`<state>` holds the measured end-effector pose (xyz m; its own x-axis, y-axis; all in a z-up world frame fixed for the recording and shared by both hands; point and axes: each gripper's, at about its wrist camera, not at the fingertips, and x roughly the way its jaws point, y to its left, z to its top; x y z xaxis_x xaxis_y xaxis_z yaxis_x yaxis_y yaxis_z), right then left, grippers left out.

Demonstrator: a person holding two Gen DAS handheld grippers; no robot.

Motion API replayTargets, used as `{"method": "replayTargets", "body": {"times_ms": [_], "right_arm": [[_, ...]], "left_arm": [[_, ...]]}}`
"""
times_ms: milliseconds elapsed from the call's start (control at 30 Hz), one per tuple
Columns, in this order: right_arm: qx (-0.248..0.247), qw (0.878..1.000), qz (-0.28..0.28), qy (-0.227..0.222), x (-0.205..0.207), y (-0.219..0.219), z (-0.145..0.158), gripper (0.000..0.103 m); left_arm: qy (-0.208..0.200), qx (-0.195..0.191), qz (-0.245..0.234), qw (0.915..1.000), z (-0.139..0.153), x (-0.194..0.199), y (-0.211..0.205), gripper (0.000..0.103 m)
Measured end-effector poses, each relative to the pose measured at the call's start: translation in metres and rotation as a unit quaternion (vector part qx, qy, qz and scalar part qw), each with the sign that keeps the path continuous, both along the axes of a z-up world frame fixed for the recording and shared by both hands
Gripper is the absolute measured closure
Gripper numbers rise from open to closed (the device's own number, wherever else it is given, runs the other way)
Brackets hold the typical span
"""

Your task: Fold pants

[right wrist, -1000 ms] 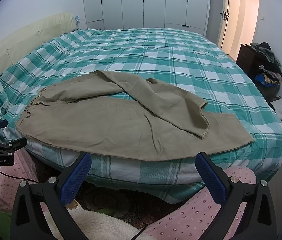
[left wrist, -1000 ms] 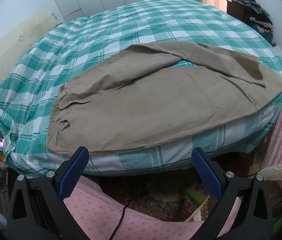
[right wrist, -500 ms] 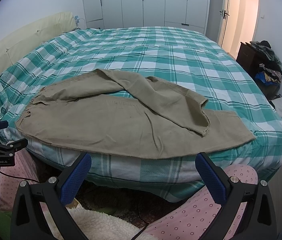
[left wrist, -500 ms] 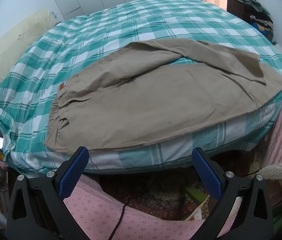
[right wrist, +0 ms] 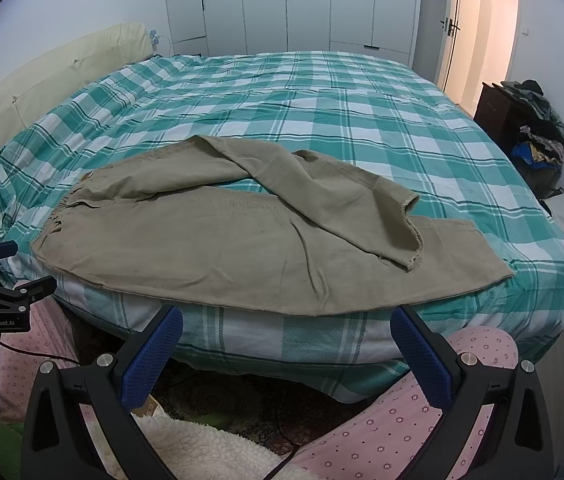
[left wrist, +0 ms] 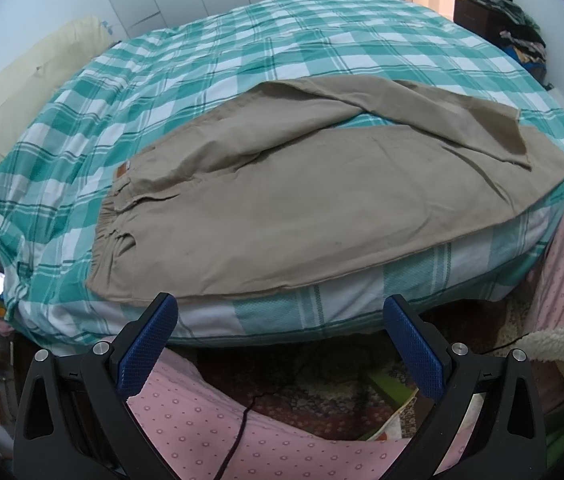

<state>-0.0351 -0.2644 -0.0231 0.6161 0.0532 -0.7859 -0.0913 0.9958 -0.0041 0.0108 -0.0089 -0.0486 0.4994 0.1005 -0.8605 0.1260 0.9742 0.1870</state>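
Both grippers' fingers [left wrist: 150,344] [right wrist: 421,360] wide apart, seemingly empty.

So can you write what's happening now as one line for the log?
step: fold not begun | pants: flat on bed, one leg crossed over the other | left tool: open, empty | right tool: open, empty

Your left gripper [left wrist: 280,344] and right gripper [right wrist: 285,354] look alike: matte black triangular frames with cut-out windows, a silver round-headed screw at each shoulder, and blue pads [left wrist: 146,347] with a fine knurled texture lining the jaws. In the right wrist view the left one's black side carries white "GenRobot.AI" lettering, with a thin dark cable [right wrist: 38,354] trailing beneath it. Your legs are in pink pyjama trousers [left wrist: 210,428] dotted with small flower prints, and a cream fleecy cloth [right wrist: 198,446] lies over your lap.
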Motion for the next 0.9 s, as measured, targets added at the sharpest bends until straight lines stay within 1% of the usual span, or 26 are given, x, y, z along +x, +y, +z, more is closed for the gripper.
{"method": "replayTargets", "body": {"times_ms": [233,300,333,400,433,467,500,567,633,700,767,833,900], "right_arm": [[0.007,1.000,0.003,-0.005,0.002,0.000,-0.001,0.001],[0.004,1.000,0.011,-0.007,0.011,-0.004,-0.001,0.001],[0.000,1.000,0.021,-0.014,0.021,-0.011,-0.001,0.001],[-0.023,0.999,0.029,-0.023,0.042,-0.027,-0.009,0.002],[-0.053,0.998,0.027,-0.021,0.060,-0.039,-0.020,0.004],[-0.076,0.996,0.039,-0.014,0.080,-0.050,-0.036,0.012],[-0.085,0.995,0.054,-0.006,0.093,-0.055,-0.047,0.024],[-0.106,0.989,0.102,0.028,0.124,-0.064,-0.080,0.035],[-0.136,0.977,0.147,0.068,0.149,-0.065,-0.114,0.036],[-0.149,0.972,0.160,0.091,0.166,-0.069,-0.138,0.039],[-0.151,0.971,0.156,0.098,0.182,-0.077,-0.153,0.040],[-0.145,0.973,0.151,0.098,0.195,-0.082,-0.160,0.049],[-0.138,0.971,0.161,0.111,0.200,-0.081,-0.164,0.083]], "left_arm": [[-0.003,-0.023,0.003,0.9997,0.004,0.004,0.001,0.001],[-0.002,-0.025,0.003,0.9997,0.004,0.004,0.002,0.001],[-0.001,-0.025,0.002,0.9997,0.004,0.005,0.002,0.001],[0.001,-0.024,0.003,0.9997,0.002,0.005,0.002,0.001],[0.003,-0.025,0.004,0.9997,0.002,0.006,0.003,0.001],[0.004,-0.025,0.007,0.9997,0.001,0.006,0.003,0.001],[0.005,-0.026,0.009,0.9996,0.001,0.007,0.004,0.001],[0.006,-0.025,0.017,0.9995,0.002,0.006,0.006,0.001],[0.006,-0.023,0.027,0.9994,0.002,0.005,0.011,0.001],[0.010,-0.021,0.038,0.9990,0.001,0.006,0.015,0.001],[0.017,-0.019,0.046,0.9986,-0.003,0.009,0.019,0.001],[0.027,-0.020,0.051,0.9981,-0.008,0.014,0.021,0.001],[0.037,-0.022,0.053,0.9977,-0.014,0.019,0.021,0.001]]}}
